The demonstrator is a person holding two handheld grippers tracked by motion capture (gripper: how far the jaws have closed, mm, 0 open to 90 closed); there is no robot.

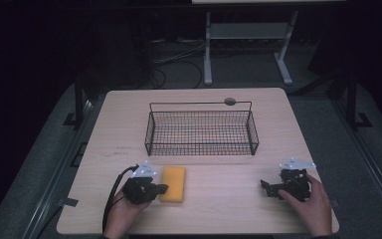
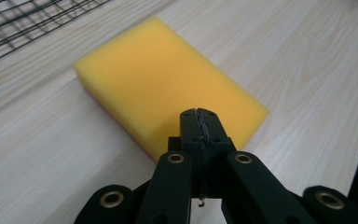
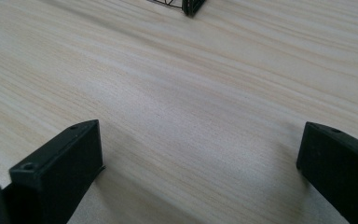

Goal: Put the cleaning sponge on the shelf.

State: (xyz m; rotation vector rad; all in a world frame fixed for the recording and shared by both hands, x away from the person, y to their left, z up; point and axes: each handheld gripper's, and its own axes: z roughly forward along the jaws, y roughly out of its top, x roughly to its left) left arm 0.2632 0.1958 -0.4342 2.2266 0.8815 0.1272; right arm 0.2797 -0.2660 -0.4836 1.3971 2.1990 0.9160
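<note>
Two grippers rest low on the wooden table point(image 1: 278, 107). At centre frame stands an empty black wire basket point(image 1: 201, 130); just below it, left of centre, lies a yellow sponge point(image 1: 173, 183), a flat rounded block. It looks light and soft, best pinched across its long sides. Left gripper point(image 1: 162, 188) is closed, empty, beside it. Right gripper point(image 1: 264, 187) gapes wide, empty.

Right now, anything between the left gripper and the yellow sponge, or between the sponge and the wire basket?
Nothing visible. The left gripper, jaws shut, sits right at the yellow sponge's left edge with no object between. Only bare table separates the sponge from the wire basket behind it; the basket's front wall would have to be cleared.
</note>
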